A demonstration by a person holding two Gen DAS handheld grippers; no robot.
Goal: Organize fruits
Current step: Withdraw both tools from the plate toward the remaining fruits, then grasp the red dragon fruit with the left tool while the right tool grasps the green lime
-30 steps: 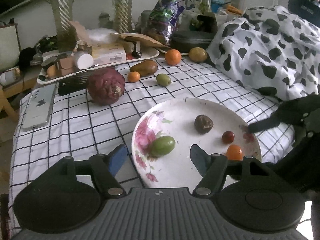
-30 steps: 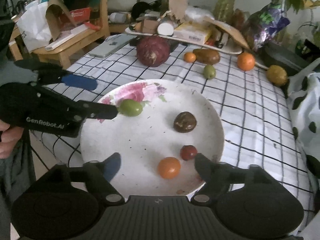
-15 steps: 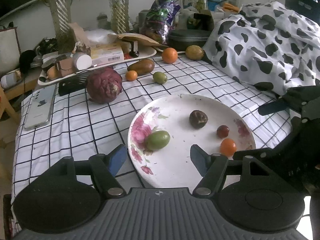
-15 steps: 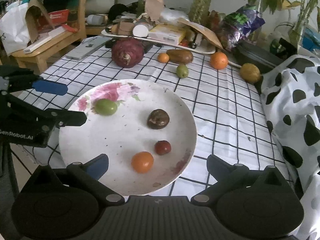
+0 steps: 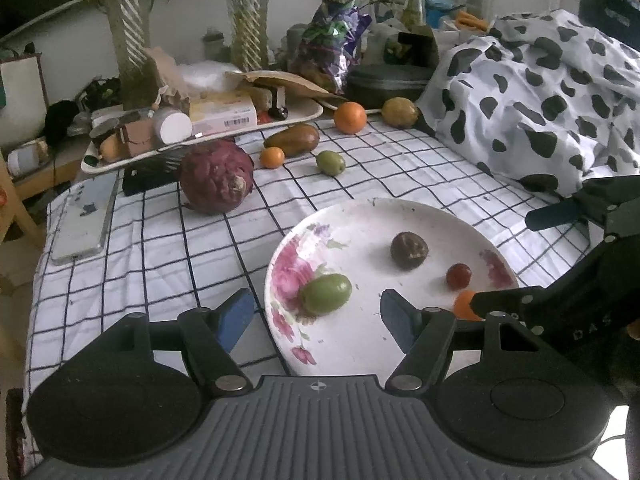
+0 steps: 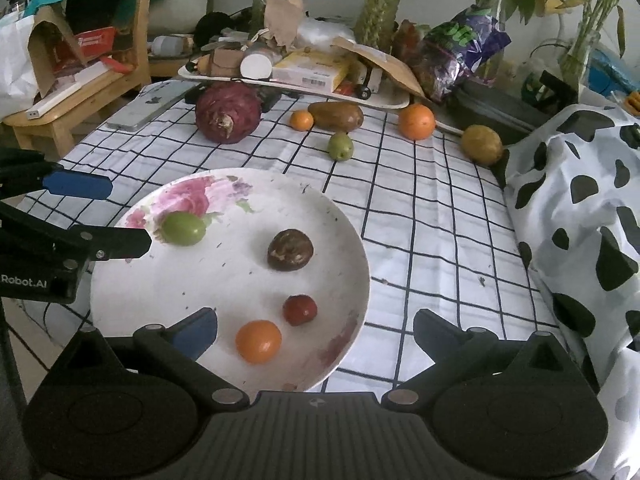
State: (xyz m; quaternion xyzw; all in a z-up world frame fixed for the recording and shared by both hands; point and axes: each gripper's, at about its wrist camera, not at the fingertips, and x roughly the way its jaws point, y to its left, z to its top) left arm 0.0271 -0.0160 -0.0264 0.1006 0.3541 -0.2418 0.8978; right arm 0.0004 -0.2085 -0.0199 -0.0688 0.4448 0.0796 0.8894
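Observation:
A white floral plate (image 5: 360,224) (image 6: 344,236) lies on the checked cloth. It holds a green fruit (image 5: 326,293) (image 6: 183,228), a dark brown fruit (image 5: 409,244) (image 6: 290,249), a small red fruit (image 5: 458,275) (image 6: 300,310) and a small orange (image 6: 258,341). My left gripper (image 5: 316,316) is open and empty over the plate's near-left rim, the green fruit between its fingers. My right gripper (image 6: 316,330) is open and empty over the plate's near edge. Farther back lie a green fruit (image 6: 341,146), a small orange (image 6: 301,120), a brown pear (image 6: 336,116), an orange (image 6: 416,121) and a yellow fruit (image 6: 481,144).
A red cabbage (image 5: 216,182) (image 6: 228,112) and a phone (image 5: 86,216) lie at the back left. A cluttered tray (image 5: 200,120) and plants stand behind. A cow-print cloth (image 5: 540,100) (image 6: 580,200) bounds the right side. A wooden chair (image 6: 80,80) stands far left.
Both grippers have drawn back from the plate a little, the right one also shifting right. Both stay open and empty. The fruits have not moved.

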